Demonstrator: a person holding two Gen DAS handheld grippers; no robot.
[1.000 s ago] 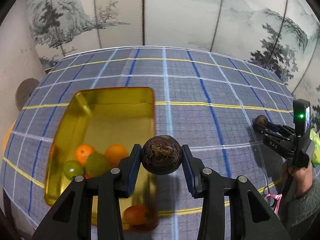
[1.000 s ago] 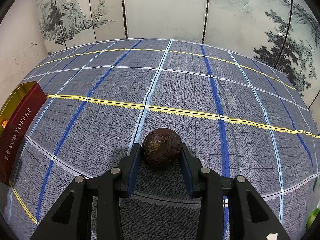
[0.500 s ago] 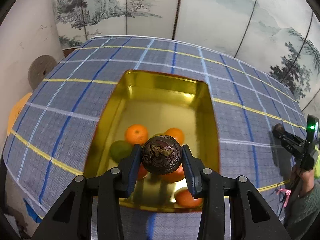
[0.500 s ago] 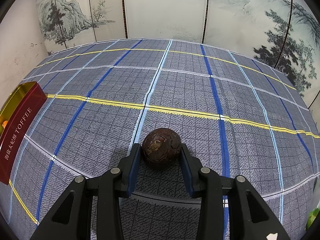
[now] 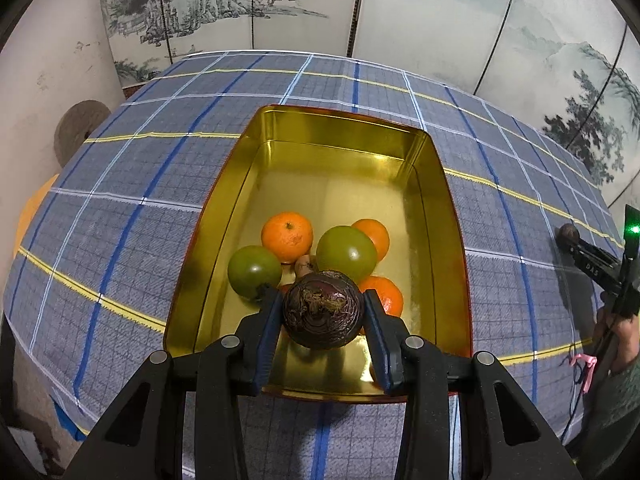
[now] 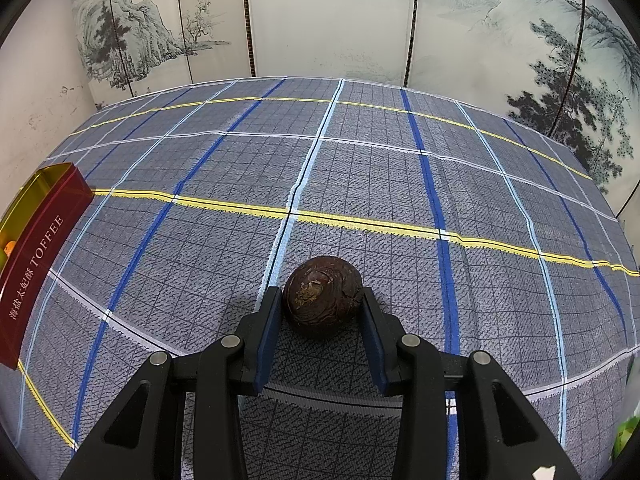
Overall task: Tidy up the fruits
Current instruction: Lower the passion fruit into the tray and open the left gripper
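Painted landscape screens are closing off the background in both views, and a blue-grey plaid tablecloth (image 5: 132,216) is covering the whole surface.

Left wrist view: a gold tin (image 5: 448,216) is being shown at the centre of the frame, its long axis running away from the camera. Oranges (image 5: 287,236) and green fruits (image 5: 346,254) are being kept in its near half, while the far half is lying bare. The left gripper (image 5: 323,312) is being held over the near end of the tin, and a dark wrinkled fruit (image 5: 323,314) is being pinched between its blue pads. The fruit appears to be hanging directly above the pile, so a release here is being judged likely to drop it onto the other fruit, not the tin floor. At the right edge of the frame, the other tool is being seen well apart from the tin.

Right wrist view: the right gripper (image 6: 320,308) is being pressed against a second dark fruit (image 6: 322,295), which is being held low at the cloth; contact with the cloth cannot be told. The tin's red "TOFFEE" side (image 6: 36,256) is being shown at the far left edge, so the coming carry is being judged a long leftward one. The left gripper is clearly the nearer to the tin.
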